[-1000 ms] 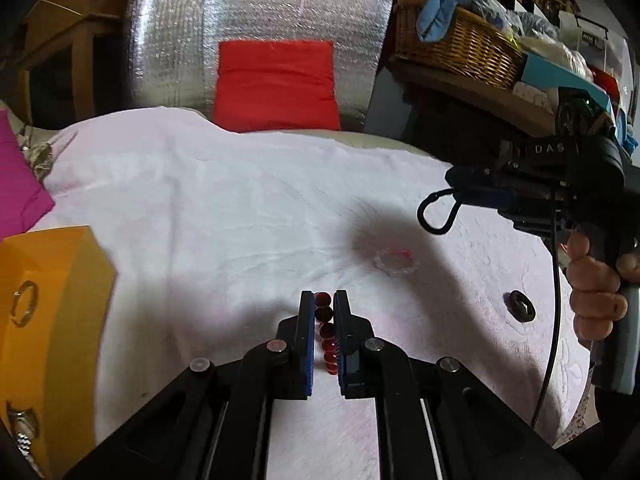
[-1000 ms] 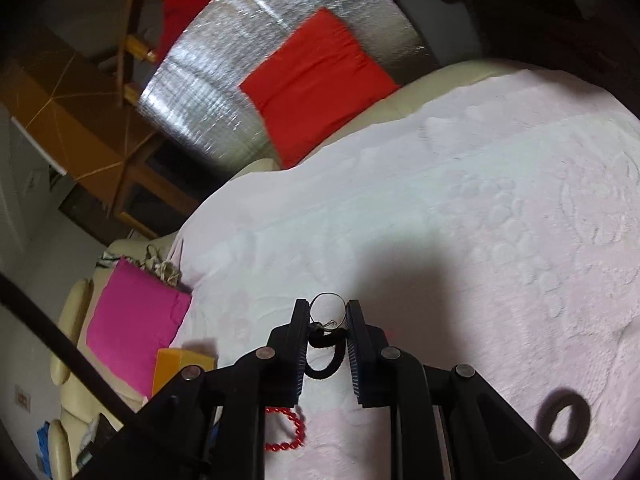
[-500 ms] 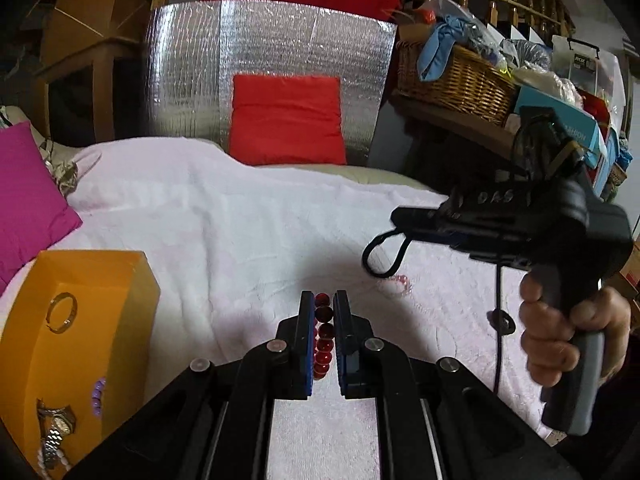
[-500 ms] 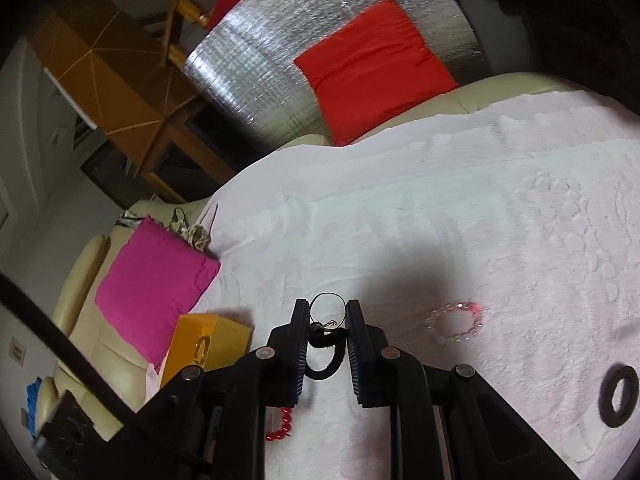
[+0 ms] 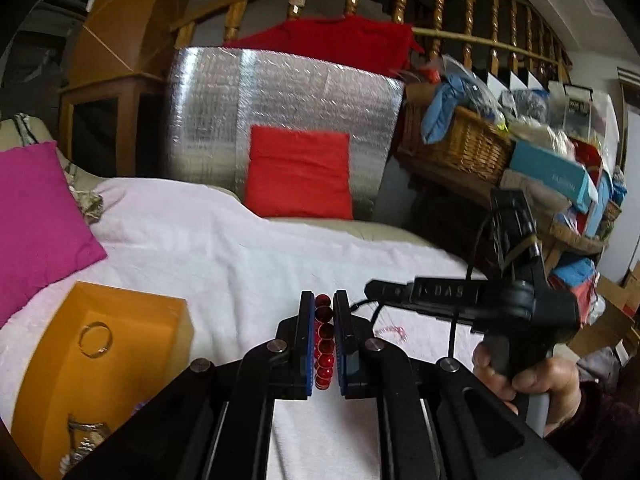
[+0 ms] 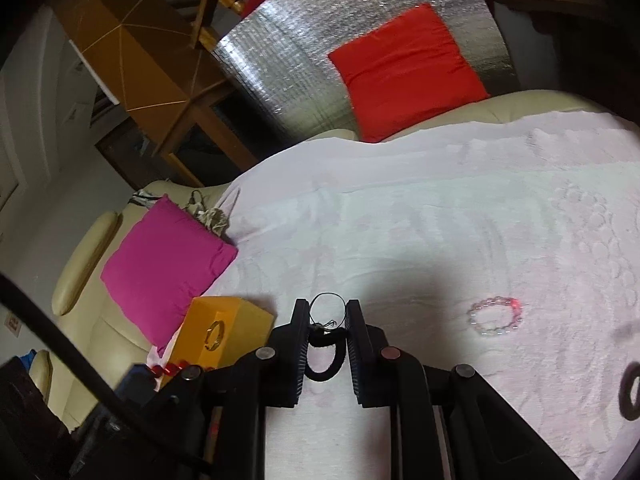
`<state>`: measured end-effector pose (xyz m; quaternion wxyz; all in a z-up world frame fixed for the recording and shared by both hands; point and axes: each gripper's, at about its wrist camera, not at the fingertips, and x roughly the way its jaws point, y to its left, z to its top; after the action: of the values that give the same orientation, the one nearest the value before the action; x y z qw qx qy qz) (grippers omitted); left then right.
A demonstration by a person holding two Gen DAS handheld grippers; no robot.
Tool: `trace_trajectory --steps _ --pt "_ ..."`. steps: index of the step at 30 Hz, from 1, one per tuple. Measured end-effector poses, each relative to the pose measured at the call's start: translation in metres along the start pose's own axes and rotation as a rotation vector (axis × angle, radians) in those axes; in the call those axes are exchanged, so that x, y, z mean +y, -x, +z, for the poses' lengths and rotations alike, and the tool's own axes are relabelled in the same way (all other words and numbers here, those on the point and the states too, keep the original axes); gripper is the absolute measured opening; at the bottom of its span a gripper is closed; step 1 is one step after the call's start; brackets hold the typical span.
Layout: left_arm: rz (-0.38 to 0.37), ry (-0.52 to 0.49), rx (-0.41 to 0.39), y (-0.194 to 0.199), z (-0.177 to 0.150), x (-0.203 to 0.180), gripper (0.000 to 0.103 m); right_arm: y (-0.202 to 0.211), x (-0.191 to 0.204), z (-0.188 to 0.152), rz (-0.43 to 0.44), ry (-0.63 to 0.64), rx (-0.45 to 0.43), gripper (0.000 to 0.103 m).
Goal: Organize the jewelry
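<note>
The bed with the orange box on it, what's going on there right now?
A person is sorting jewelry with a handheld gripper in each hand. The left gripper is shut on a red bead bracelet. The right gripper is shut on a black hair tie with a thin wire ring. Both are held above the white bedspread near the orange box, which already holds a gold ring and a watch. A pink bead bracelet and a black ring-shaped item lie on the bedspread.

Red bead bracelet (image 5: pixel 323 344) pinched between my left fingers; black hair tie with wire ring (image 6: pixel 325 338) in my right; orange box (image 5: pixel 100 352) holds a gold ring (image 5: pixel 95 339).
</note>
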<state>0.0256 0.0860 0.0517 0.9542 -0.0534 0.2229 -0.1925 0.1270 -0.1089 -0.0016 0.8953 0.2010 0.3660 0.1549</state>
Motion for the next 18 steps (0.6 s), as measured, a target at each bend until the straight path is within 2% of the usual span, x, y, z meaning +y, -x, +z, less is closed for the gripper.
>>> trace_trajectory --steps 4,10,15,18 --pt "0.039 0.02 -0.054 0.022 0.009 0.022 0.009 -0.004 0.017 -0.003 0.021 0.02 -0.009 0.02" --pt "0.111 0.059 -0.116 0.049 0.016 0.059 0.009 -0.017 0.063 -0.007 0.073 0.094 -0.012 0.02" --pt "0.191 0.108 -0.125 0.061 0.013 0.098 0.009 -0.039 0.112 -0.016 0.138 0.151 0.02 0.02" --pt "0.237 0.137 -0.104 0.06 0.006 0.122 0.009 -0.057 0.14 -0.025 0.164 0.187 0.056 0.02"
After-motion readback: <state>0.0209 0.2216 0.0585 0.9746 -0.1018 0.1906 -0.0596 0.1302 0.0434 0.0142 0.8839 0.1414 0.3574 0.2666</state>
